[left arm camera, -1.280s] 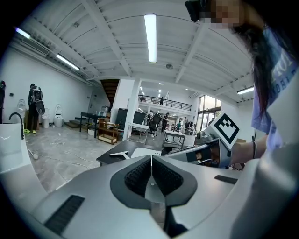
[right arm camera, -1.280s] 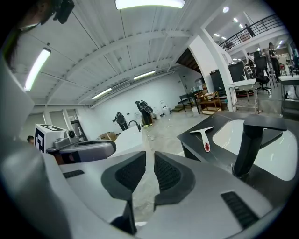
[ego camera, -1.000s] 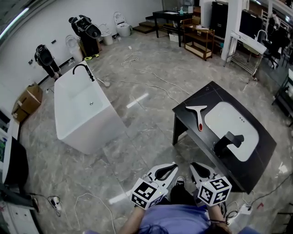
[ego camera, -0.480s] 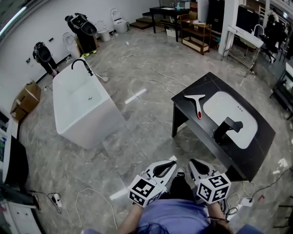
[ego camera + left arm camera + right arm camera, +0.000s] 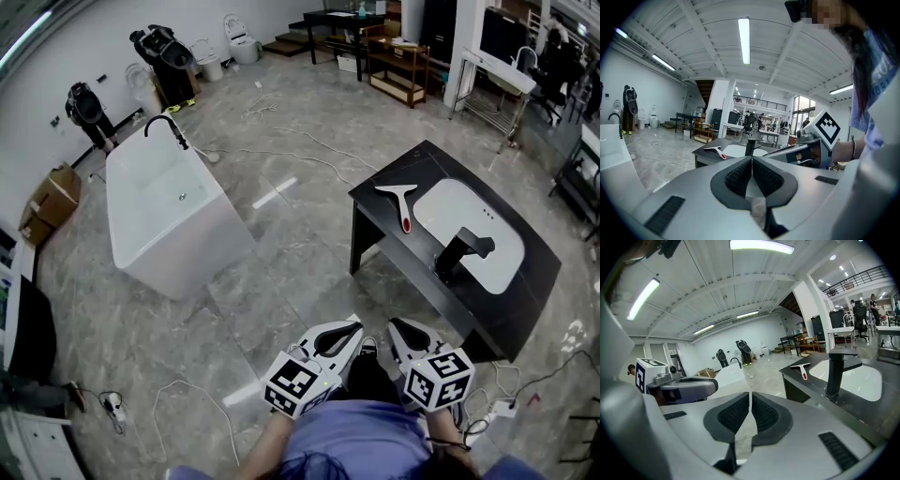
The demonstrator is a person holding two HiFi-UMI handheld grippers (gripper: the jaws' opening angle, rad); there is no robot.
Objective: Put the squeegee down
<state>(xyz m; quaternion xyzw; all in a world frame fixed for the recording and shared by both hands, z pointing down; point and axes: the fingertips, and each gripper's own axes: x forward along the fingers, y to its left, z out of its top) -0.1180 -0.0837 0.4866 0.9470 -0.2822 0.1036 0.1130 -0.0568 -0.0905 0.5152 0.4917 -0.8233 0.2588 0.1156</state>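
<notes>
Squeegee [image 5: 398,202]: on counter [image 5: 534,272], 12 o'clock, well off, long axis 12–6 | my right gripper [image 5: 395,325]: nearer, pressed together, empty | my left gripper [image 5: 354,327]: same

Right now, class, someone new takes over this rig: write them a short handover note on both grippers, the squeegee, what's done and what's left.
Left gripper: shut, empty, held close to the person's body.
Right gripper: shut, empty, beside the left one.
Squeegee: lying flat on the black counter, next to the white basin, well apart from both grippers.
Done: the squeegee is down.
Left: apparently nothing for this job.
</notes>
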